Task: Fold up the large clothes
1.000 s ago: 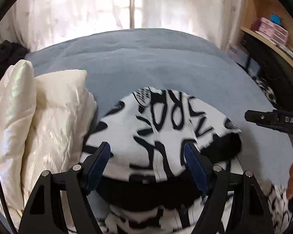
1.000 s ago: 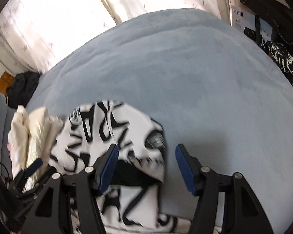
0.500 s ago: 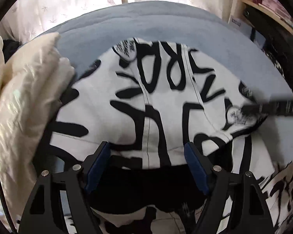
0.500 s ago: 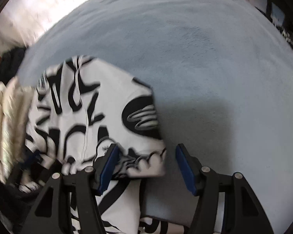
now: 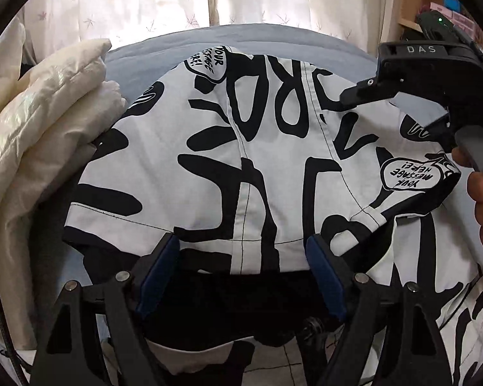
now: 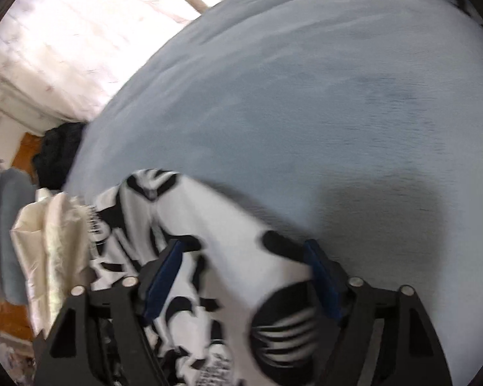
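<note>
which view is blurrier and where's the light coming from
Right wrist view is motion-smeared: the black-and-white garment and blue bedspread are soft. Left wrist view is sharp, stitching and lettering legible. Light comes through the curtains behind the bed, blown out white in the right wrist view.

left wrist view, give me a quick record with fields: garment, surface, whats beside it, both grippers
garment: black-and-white printed shirt, partly folded
surface: blue bed
beside: cream quilt, touching the shirt's left edge
left gripper: jaws open, shirt hem between them
right gripper: jaws open, over the shirt's right side
background: curtain
</note>
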A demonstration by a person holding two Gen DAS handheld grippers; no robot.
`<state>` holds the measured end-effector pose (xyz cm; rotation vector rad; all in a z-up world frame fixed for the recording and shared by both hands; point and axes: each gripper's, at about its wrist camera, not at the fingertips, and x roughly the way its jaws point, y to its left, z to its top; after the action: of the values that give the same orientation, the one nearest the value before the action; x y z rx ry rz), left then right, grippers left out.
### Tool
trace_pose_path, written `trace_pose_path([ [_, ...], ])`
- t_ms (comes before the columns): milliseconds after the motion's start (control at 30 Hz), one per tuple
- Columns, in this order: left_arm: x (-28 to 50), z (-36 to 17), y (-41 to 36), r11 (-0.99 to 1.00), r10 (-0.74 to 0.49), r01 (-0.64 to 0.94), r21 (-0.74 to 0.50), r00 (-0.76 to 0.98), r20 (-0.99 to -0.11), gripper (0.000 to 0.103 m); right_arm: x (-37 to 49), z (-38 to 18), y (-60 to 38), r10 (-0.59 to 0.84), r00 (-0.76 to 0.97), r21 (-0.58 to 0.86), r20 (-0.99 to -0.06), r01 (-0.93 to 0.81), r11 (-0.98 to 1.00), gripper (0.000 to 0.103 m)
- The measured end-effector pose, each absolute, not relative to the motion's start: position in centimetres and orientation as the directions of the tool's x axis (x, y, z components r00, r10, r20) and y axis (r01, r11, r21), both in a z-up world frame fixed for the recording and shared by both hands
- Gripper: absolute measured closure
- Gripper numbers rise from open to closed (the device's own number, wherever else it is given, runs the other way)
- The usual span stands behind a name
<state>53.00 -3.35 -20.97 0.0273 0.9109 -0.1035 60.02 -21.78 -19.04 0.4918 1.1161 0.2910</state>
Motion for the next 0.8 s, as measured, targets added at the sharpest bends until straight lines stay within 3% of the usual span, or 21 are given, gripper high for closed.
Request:
trace_pose_path([
  [33, 52.9, -21.0, -3.3, 0.995, -0.08, 0.101, -0.023, 0.608, -0.79, 0.024, 59.9, -18.8, -21.3, 0.456, 0.413, 0.498, -0.788, -0.006, 0.867, 0.055],
  [67, 52.9, -21.0, -3.4, 0.995, -0.08, 0.101, -0.022, 0.608, -0.79, 0.024, 59.7, -18.6, -20.7, 0.455, 0.405, 0.481, -0.793, -0.045, 0.876, 0.083],
  [100, 52.8, -21.0, -3.3, 0.995, -0.077, 0.101, -0.02, 0.608, -0.79, 0.024, 59.1, -18.1, -20.2, 0.464, 0.404, 0.473, -0.788, -0.085, 0.877, 0.096],
  [233, 52.4, -20.4, -3.0, 0.996, -0.062, 0.09, -0.01, 0.6, -0.798, 0.024, 55.6, -15.1, -18.7, 0.496, 0.469, 0.445, -0.73, -0.224, 0.867, 0.097],
  [433, 47.1, -17.8, 0.3, 0.977, -0.211, 0.089, -0.195, 0.562, -0.8, 0.024, 46.5, -9.4, -16.7, 0.594, 0.525, 0.343, -0.609, -0.501, 0.794, 0.097],
  [600, 39.2, -15.9, 4.3, 0.963, -0.263, 0.1, -0.25, 0.547, -0.794, 0.024, 36.5, -5.0, -16.7, 0.686, 0.501, 0.23, -0.528, -0.693, 0.683, 0.097],
  [800, 29.7, -14.9, 9.0, 0.955, -0.289, 0.103, -0.278, 0.545, -0.787, 0.024, 25.5, -6.6, -15.6, 0.514, 0.534, -0.125, -0.671, -0.765, 0.632, 0.091],
])
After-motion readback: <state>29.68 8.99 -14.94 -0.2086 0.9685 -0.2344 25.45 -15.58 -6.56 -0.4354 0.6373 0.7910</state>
